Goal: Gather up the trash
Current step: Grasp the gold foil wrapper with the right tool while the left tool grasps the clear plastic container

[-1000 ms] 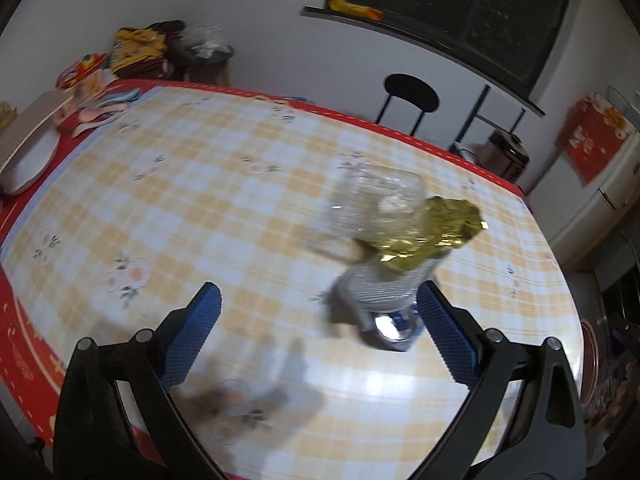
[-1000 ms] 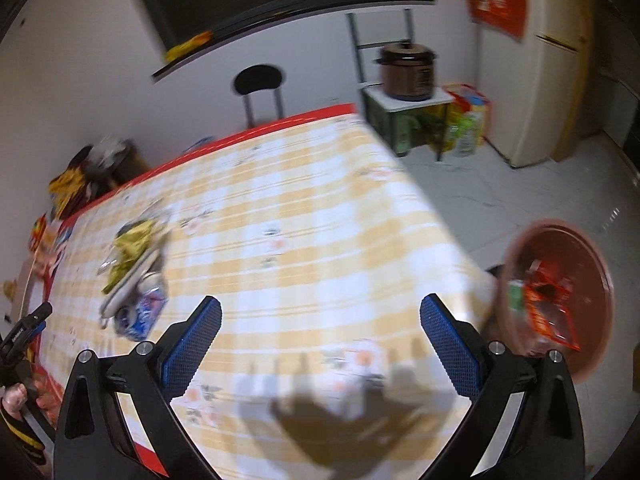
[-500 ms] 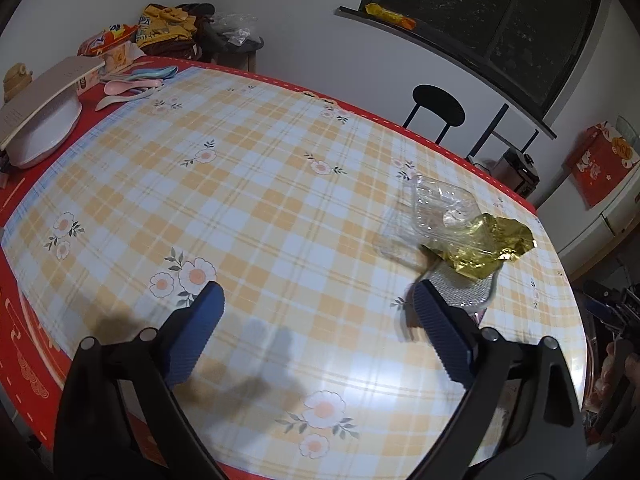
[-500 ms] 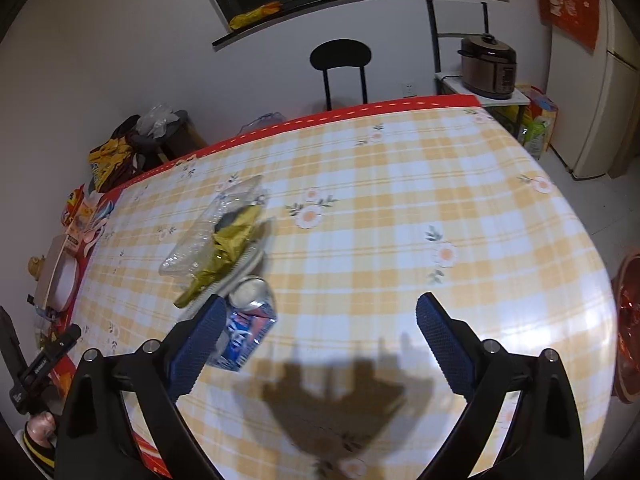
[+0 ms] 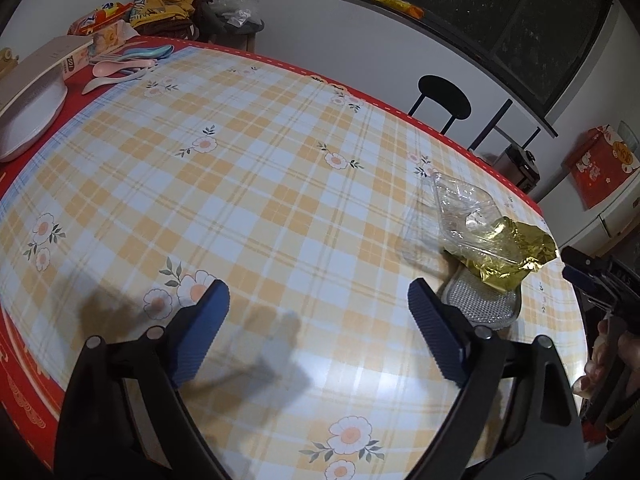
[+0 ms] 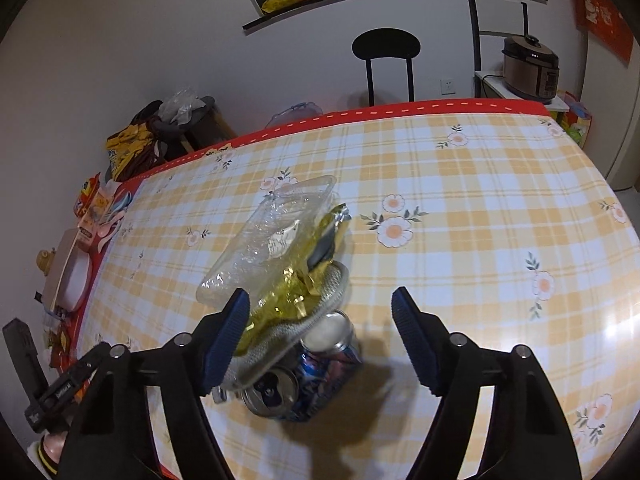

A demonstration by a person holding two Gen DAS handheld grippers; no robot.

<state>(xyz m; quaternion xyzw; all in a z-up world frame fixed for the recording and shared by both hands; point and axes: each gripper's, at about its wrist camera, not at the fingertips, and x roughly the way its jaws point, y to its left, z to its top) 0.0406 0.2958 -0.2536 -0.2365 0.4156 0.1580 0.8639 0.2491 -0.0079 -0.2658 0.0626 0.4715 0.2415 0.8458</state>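
Observation:
A pile of trash lies on the checked tablecloth: a clear plastic tray (image 6: 272,236) on a crumpled gold wrapper (image 6: 296,284), a grey mesh pouch (image 6: 280,340) and a crushed blue can (image 6: 316,376). My right gripper (image 6: 320,320) is open just above the pile, its fingers on either side of the pouch and can. In the left wrist view the clear tray (image 5: 464,208), gold wrapper (image 5: 512,256) and mesh pouch (image 5: 480,304) sit right of my left gripper (image 5: 318,310), which is open and empty above the cloth.
White dishes (image 5: 32,108), pink spoons (image 5: 120,70) and snack packets (image 5: 100,20) lie at the table's far left end. A black chair (image 6: 386,56) stands behind the table. A rice cooker (image 6: 530,66) sits on a side stand. The right gripper's body (image 5: 600,280) shows at the left view's right edge.
My right gripper has swung from the table's right edge over to the trash pile and come down close above it. My left gripper has drawn back from the pile.

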